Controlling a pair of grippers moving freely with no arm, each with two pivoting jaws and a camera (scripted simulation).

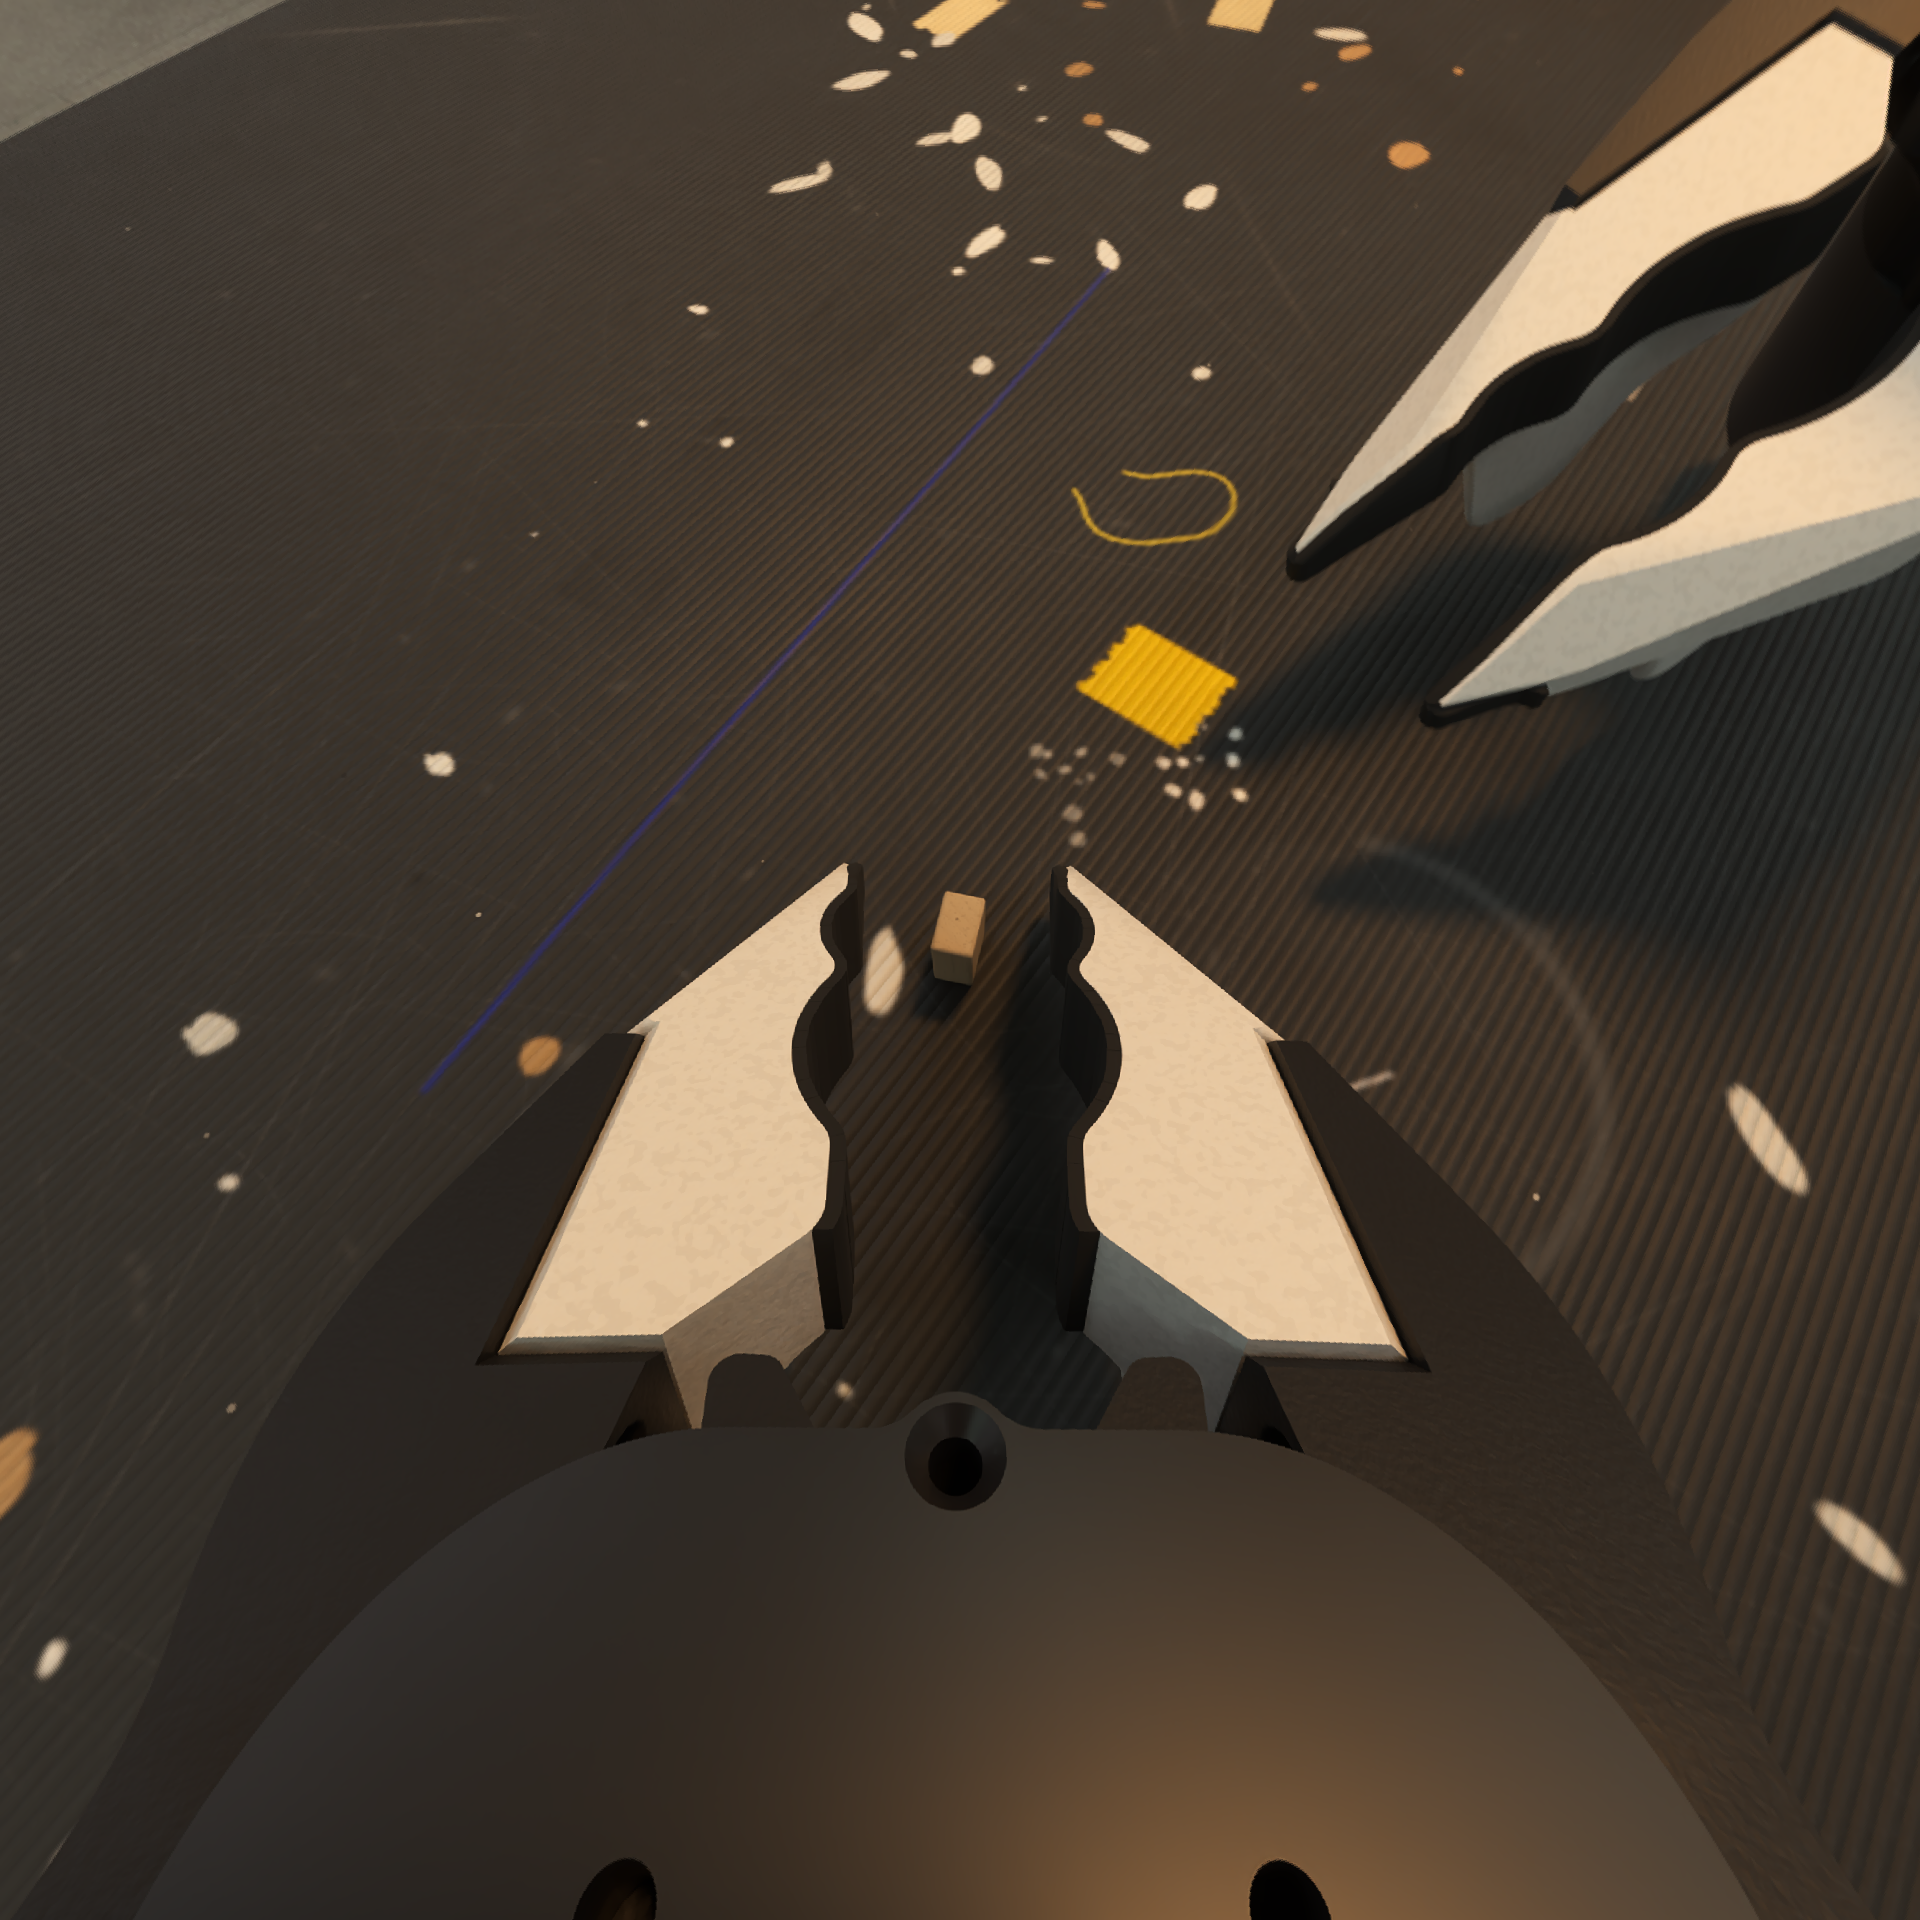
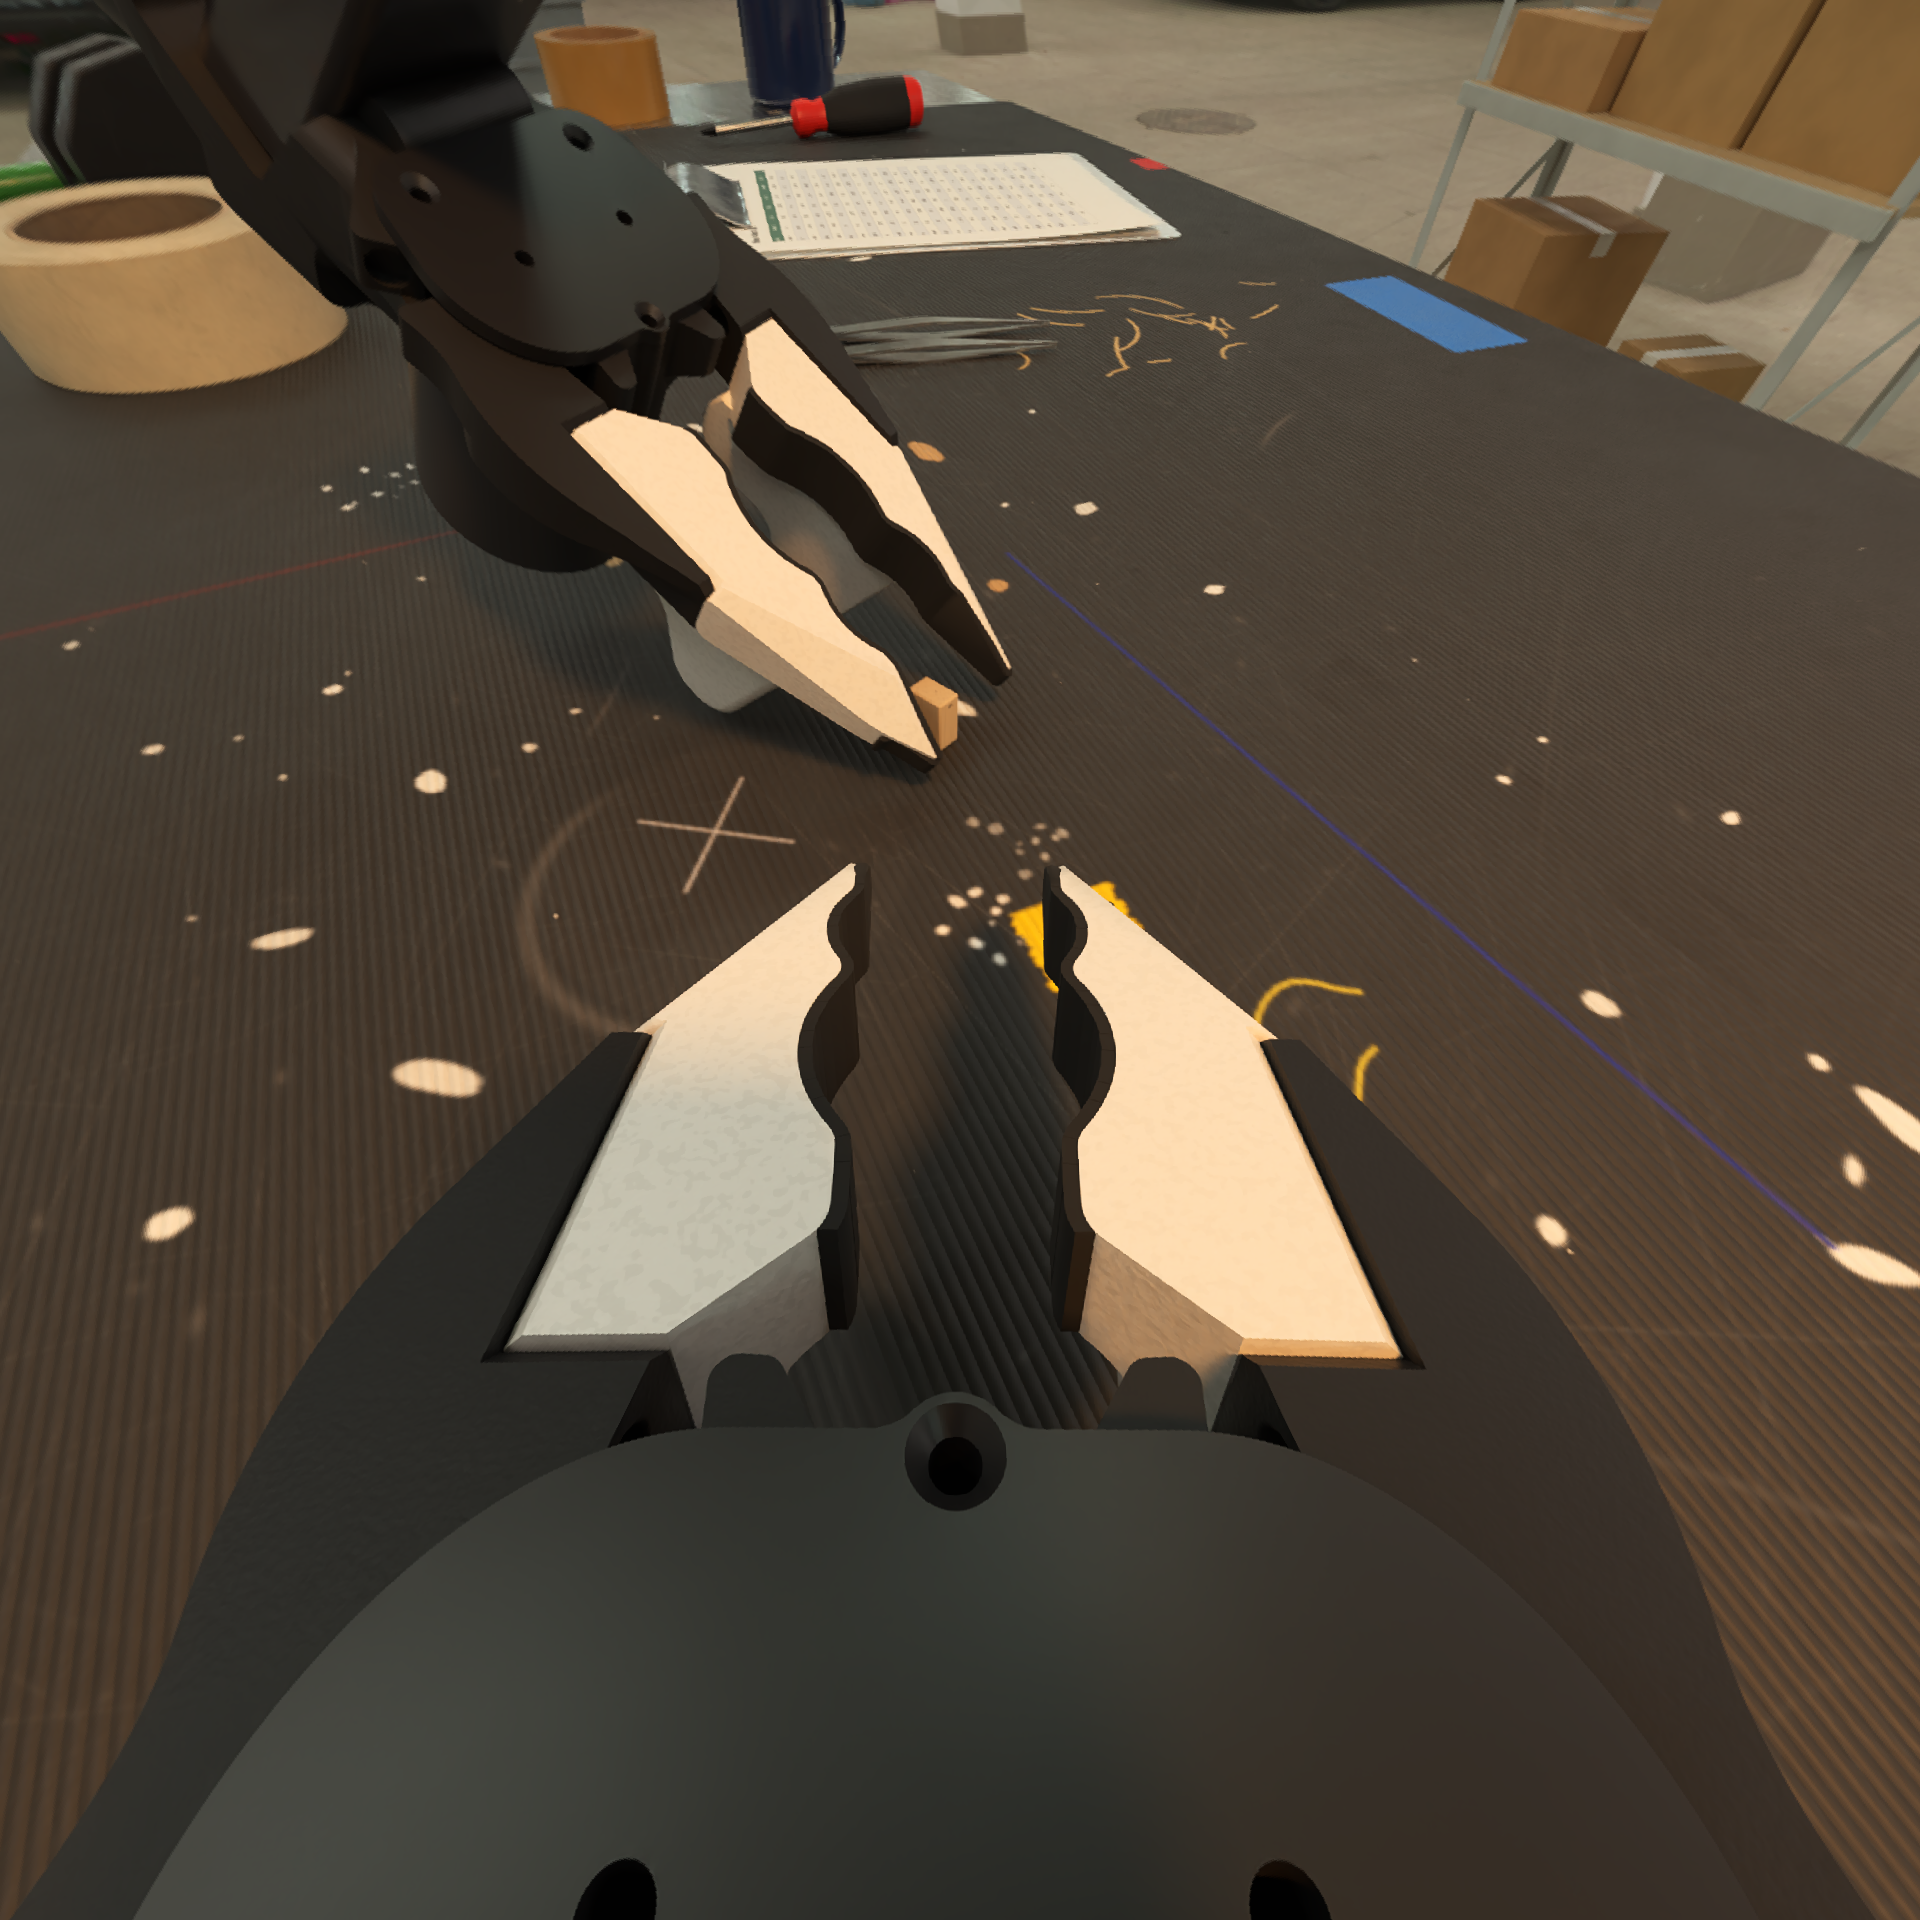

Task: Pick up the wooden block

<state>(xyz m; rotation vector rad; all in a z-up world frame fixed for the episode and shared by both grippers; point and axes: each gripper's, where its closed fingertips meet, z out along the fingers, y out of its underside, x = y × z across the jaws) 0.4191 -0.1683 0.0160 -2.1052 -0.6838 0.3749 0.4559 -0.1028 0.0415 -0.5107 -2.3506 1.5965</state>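
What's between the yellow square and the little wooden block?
In the left wrist view, only pale specks on the dark mat lie between the yellow patch and wooden block.

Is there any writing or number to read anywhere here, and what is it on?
Printed sheet at the far end of the table: rows of tiny print, too small to read.
Cardboard boxes beside the table: no legible label.
No other writing shows in either view.

Matt wooden block (image 1: 957, 935), ribbed tabletop (image 1: 416, 520)
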